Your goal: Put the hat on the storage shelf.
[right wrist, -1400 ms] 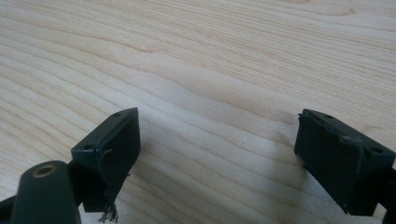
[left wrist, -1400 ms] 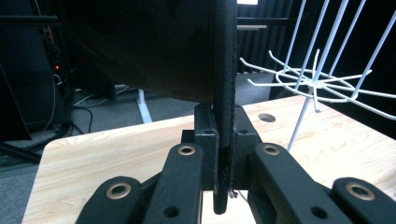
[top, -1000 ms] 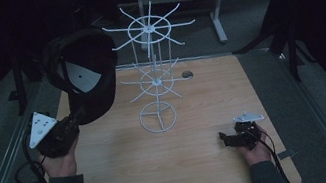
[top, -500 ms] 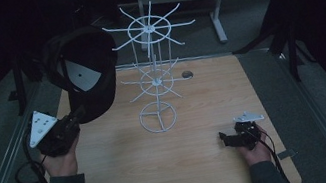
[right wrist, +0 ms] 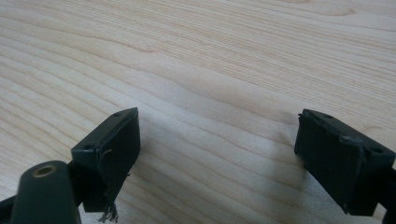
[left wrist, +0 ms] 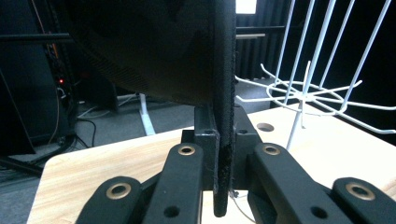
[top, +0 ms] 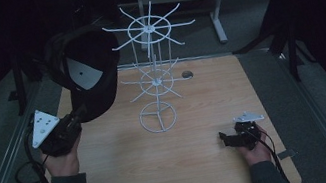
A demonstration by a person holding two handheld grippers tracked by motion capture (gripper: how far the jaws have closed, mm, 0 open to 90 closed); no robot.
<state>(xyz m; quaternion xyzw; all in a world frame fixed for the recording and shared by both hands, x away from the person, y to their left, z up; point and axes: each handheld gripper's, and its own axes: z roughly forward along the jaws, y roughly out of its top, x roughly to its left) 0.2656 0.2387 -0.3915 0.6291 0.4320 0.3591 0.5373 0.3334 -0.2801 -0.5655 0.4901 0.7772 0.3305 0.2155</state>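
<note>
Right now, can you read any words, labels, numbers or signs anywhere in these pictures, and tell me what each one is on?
No readable text anywhere.
White label inside the black cap: one dark dot at its middle, no legible lettering.
Grey plate on the left tool: dots only, no characters.
White wire rack and wooden table: no markings.

cap (left wrist: 154, 51): top cut off | rack (left wrist: 308, 93): upper part cut off

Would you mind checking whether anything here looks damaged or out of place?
Only minor wear: the right hand-held gripper has a frayed pad, threads hanging from its lower corner. Otherwise the cap is clamped by its brim in the left hand-held gripper, and the white rack stands upright.
</note>
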